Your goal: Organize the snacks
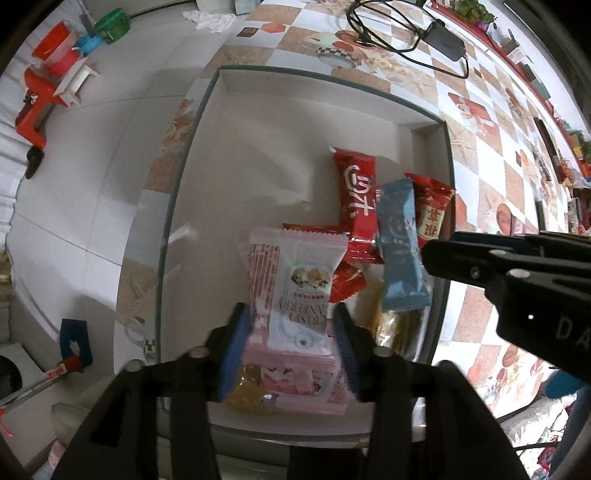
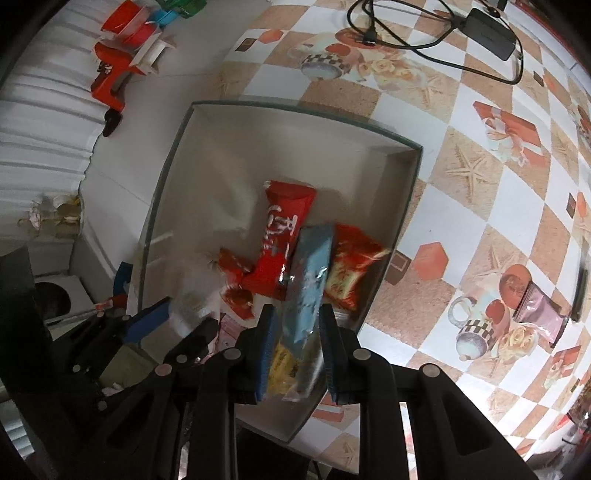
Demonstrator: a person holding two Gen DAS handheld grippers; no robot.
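Directly ahead of both grippers: shallow white box [image 1: 258, 122] with greenish rim, sitting on a checkered tablecloth [image 2: 480, 206] printed with starfish, cups and gift boxes.

Left gripper [image 1: 291, 332]: jaws narrowed onto a pink-and-white cracker packet [image 1: 295, 280], blue pads pressing both long edges near its lower half. Packet held upright over the near end of the box. Under it, close to the fingers, another pink packet [image 1: 295, 387] and a yellow wrapper [image 1: 247, 391] lie on the box floor.

Right gripper [image 2: 295, 339]: jaws narrowed around a light blue packet [image 2: 308, 280]; the packet runs forward between the pads, tip pointing away. Contact on both pads looks likely, though motion blur keeps it from being certain. A yellow packet [image 2: 284, 365] sits below the blue one, between the fingers.

Beyond the fingertips, inside the box: long red packet [image 2: 284, 229] with white characters, lying lengthwise; a red-and-yellow packet [image 2: 351, 269] just right of the blue one, touching it; small red wrappers [image 2: 236, 280] to the left of the red packet.

Outside the box, well to the right of the right gripper: single pink packet [image 2: 539, 314] on the cloth. Far ahead: black cable and power adapter [image 2: 487, 26]. Far left: red and blue plastic items [image 1: 55, 55] on a white surface.
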